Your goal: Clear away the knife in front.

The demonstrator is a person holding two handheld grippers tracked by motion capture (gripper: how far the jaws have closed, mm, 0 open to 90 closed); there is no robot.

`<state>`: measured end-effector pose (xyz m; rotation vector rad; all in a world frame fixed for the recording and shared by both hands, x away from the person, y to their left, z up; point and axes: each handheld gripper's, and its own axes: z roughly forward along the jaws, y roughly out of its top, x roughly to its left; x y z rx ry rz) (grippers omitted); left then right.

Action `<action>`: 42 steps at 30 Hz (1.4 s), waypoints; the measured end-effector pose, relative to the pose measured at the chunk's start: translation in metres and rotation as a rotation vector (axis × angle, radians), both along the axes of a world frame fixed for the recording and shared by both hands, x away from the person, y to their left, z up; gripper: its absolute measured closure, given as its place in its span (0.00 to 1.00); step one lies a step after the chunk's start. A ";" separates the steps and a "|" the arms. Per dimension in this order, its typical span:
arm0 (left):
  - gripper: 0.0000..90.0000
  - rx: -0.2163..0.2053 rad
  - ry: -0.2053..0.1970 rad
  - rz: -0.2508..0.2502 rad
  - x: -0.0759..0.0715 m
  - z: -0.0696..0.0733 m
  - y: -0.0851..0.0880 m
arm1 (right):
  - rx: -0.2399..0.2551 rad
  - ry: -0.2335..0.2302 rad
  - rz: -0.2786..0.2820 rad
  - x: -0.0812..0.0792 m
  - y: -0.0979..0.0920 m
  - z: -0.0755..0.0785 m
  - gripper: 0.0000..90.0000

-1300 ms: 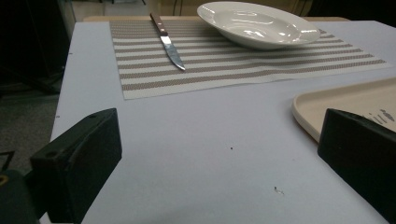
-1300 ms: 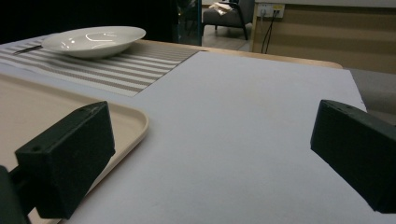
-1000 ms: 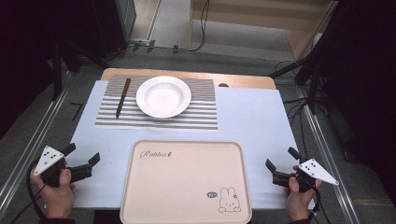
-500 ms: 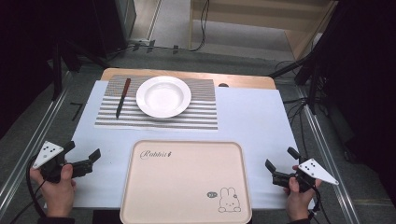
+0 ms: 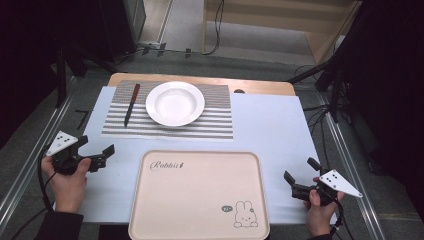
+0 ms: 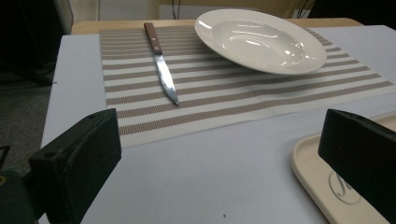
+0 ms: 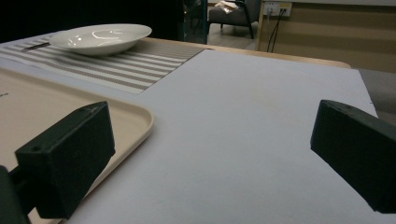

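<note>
Jaws spread wide and empty on both the left gripper (image 5: pixel 95 152) and the right gripper (image 5: pixel 300 176), which flank a beige tray (image 5: pixel 200 192) with nothing between. Beneath lies a pale blue table cover (image 5: pixel 270 130), with grey floor and cables beyond. Knife (image 6: pixel 161 65) and white plate (image 6: pixel 259 39) rest on the striped placemat (image 6: pixel 224 98), well ahead of the left gripper.

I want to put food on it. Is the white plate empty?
Empty. The plate sits on the striped mat, and its bowl shows only bare white with light glints in the left gripper view.
</note>
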<state>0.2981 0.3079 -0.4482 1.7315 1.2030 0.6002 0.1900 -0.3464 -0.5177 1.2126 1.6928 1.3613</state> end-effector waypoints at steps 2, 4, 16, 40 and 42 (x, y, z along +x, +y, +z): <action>0.03 0.002 0.023 0.004 0.009 0.001 -0.001 | 0.000 0.000 0.000 0.000 0.000 0.000 0.00; 0.03 -0.001 0.039 0.007 0.017 0.003 -0.002 | -0.002 0.000 0.003 0.000 0.000 0.000 0.00; 0.06 0.015 0.094 -0.008 0.051 0.006 -0.010 | -0.008 0.003 0.005 0.000 0.001 0.000 0.00; 0.08 0.077 0.234 0.017 0.129 -0.011 -0.027 | -0.018 0.008 0.005 0.000 0.002 0.000 0.00; 0.08 0.089 0.253 0.024 0.139 -0.012 -0.030 | -0.023 0.008 0.005 0.000 0.003 0.000 0.00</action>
